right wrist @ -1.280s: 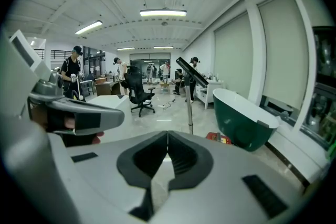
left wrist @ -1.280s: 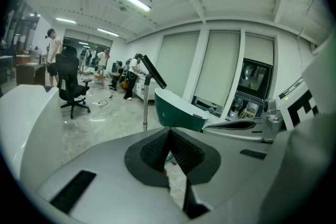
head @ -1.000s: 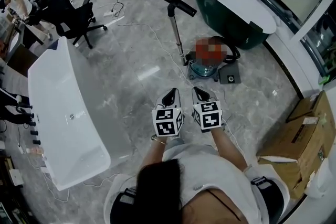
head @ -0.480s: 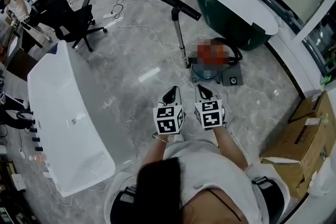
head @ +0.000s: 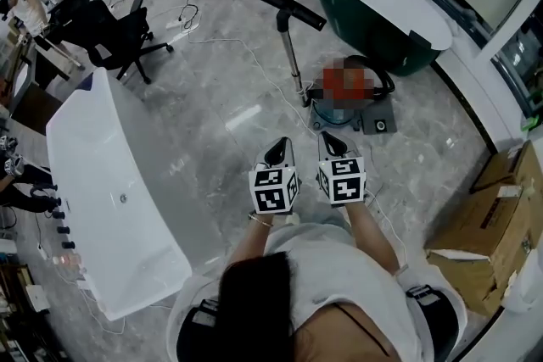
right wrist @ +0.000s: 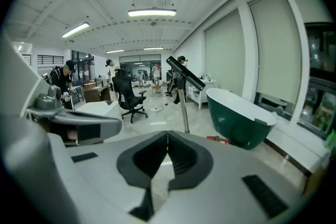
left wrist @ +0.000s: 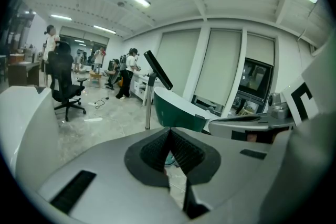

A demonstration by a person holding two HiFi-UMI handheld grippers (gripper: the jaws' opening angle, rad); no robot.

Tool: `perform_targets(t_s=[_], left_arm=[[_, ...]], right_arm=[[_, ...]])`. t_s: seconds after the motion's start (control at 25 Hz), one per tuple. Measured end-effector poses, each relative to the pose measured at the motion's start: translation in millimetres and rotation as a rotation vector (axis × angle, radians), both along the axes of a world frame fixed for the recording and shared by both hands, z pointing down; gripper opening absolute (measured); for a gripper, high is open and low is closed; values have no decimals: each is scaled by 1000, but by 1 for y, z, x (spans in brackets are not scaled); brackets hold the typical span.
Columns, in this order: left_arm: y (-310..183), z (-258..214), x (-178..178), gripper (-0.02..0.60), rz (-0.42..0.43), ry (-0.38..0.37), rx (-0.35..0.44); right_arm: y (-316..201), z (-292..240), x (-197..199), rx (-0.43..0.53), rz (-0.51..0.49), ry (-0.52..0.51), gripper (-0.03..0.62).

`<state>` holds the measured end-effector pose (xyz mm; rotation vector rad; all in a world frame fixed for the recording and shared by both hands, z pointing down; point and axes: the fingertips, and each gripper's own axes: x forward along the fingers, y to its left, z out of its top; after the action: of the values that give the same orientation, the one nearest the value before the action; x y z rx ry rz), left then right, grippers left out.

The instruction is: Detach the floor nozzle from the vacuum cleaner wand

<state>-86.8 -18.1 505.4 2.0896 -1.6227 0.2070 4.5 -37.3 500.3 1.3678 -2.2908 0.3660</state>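
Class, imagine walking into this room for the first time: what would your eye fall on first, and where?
The black floor nozzle stands out, perched atop the upright wand mid-floor, near the dark green bathtub at the back right. A long white bathtub fills the left, and the left gripper and right gripper hang shut and empty before the person.

Head view: top of vacuum canister (head: 333, 116) not readable. Joint between floor nozzle (head: 288, 6) and wand (head: 293, 64) too small to make out. Cardboard box (head: 488, 225) cut by right edge. Hands hidden under the marker cubes of left gripper (head: 277, 151) and right gripper (head: 331, 145). Left gripper view: canister all but hidden behind the gripper's own body. Distant people (left wrist: 127, 73) too small to detail.
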Motion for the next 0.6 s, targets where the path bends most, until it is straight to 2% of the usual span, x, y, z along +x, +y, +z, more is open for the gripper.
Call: perform_targets(t_s=[0.6], left_arm=[[-5, 5, 6, 3, 38, -8, -33]], right_arm=[[-7, 11, 1, -14, 40, -27, 15]])
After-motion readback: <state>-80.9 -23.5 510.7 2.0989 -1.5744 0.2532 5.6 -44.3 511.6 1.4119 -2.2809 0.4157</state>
